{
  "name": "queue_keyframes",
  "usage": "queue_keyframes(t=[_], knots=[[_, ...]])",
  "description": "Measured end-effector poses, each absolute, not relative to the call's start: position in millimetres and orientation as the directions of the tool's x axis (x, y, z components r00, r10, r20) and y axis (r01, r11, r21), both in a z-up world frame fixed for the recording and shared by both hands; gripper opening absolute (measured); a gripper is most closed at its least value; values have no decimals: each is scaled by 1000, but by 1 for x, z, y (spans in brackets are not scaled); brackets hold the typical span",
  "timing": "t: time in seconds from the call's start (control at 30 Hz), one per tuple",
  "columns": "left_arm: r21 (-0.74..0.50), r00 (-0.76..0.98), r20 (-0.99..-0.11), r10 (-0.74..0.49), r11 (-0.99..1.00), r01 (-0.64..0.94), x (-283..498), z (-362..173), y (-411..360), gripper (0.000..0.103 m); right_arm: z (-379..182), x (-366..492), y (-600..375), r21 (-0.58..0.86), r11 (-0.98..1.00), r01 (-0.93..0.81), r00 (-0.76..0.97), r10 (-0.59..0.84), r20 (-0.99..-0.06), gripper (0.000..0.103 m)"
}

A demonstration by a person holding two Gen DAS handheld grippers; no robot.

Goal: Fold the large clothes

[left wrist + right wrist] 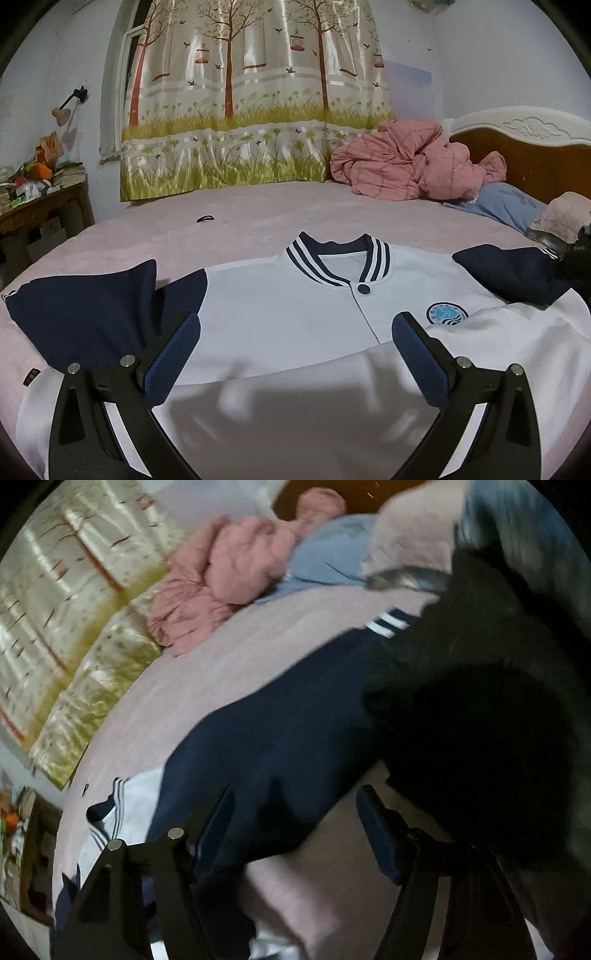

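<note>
Jacket (pixel 288 321) lies front-up on the pink bed (pixel 240 221), long axis running from the near hem to the striped collar (pixel 338 258), collar pointing toward the curtain (pixel 255 92). Navy sleeves spread to both sides. Left gripper (pixel 295 349) hangs over the white body, jaws wide, empty. Right gripper (pixel 295 823) stands wide over the navy sleeve (pixel 280 738), not pinching; view blurred.

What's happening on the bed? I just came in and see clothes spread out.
A person with a gripper in each hand is folding a white and navy jacket laid flat on the bed. The left gripper hovers open over its front. The right gripper is open above a navy sleeve, gripping nothing.
</note>
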State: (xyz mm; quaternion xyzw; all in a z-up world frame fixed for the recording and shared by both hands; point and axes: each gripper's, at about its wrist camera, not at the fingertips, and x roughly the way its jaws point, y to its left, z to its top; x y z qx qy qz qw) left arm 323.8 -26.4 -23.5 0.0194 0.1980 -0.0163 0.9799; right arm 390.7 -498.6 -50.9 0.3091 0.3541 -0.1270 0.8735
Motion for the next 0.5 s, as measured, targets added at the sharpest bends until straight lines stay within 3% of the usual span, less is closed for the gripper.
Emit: queue_keyframes(t=[0.2, 0.27, 0.3, 0.33, 0.4, 0.5], knots=[[-8, 914, -400, -66, 998, 69, 326, -25, -22, 103, -71, 408, -499, 421, 746, 515, 717, -106, -689, 64], [-8, 914, -400, -64, 998, 66, 326, -26, -22, 103, -72, 411, -495, 400, 757, 516, 712, -120, -692, 45], [-8, 914, -402, -61, 998, 63, 327, -26, -22, 103, -74, 413, -495, 404, 759, 510, 709, -106, -697, 13], [-9, 914, -402, -59, 998, 61, 326, -26, -22, 103, -74, 413, -497, 426, 757, 496, 720, -84, -689, 7], [-11, 917, -395, -54, 998, 55, 325, -25, -22, 103, -64, 405, -494, 432, 764, 479, 755, -108, -647, 7], [-5, 927, -372, -43, 999, 45, 318, -22, -24, 103, -18, 386, -461, 426, 849, 312, 869, -74, -489, 6]])
